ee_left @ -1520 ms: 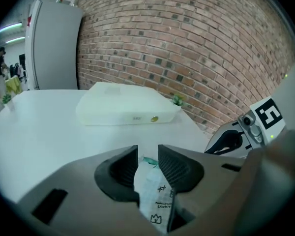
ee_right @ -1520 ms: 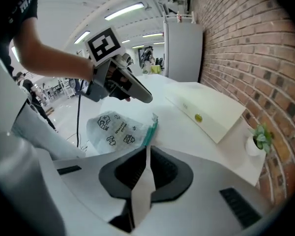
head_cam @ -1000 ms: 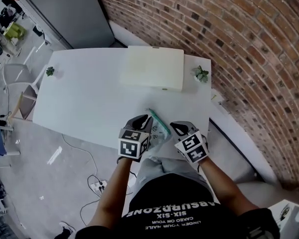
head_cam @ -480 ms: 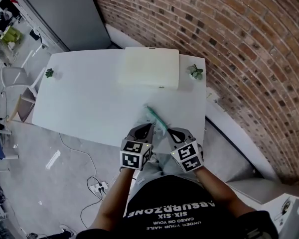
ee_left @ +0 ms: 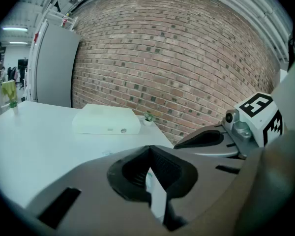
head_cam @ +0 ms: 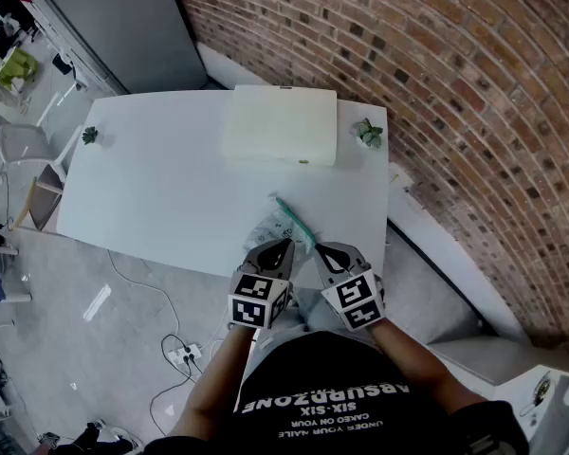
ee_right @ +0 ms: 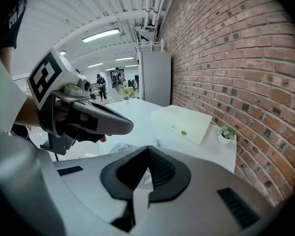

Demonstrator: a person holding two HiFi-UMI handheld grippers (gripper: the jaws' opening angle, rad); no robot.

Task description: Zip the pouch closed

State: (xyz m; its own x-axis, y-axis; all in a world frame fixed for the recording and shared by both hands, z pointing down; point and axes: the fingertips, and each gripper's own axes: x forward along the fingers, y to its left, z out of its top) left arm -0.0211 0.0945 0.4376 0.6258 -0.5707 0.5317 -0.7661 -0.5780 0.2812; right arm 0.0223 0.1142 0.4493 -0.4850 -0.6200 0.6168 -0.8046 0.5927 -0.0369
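A clear plastic pouch with a teal zip edge hangs over the near edge of the white table, between my two grippers. My left gripper is shut on its left end; in the left gripper view a thin pale strip of the pouch is pinched between the closed jaws. My right gripper is shut on the right end, and a strip of the pouch sits in its closed jaws. The two grippers stand close side by side.
A flat white box lies at the table's far side, with a small potted plant to its right by the brick wall. Another small plant stands at the far left corner. A chair and floor cables are to the left.
Both grippers have drawn back toward the person and closer together, bringing the pouch up off the table edge. The left jaws have closed onto the pouch.
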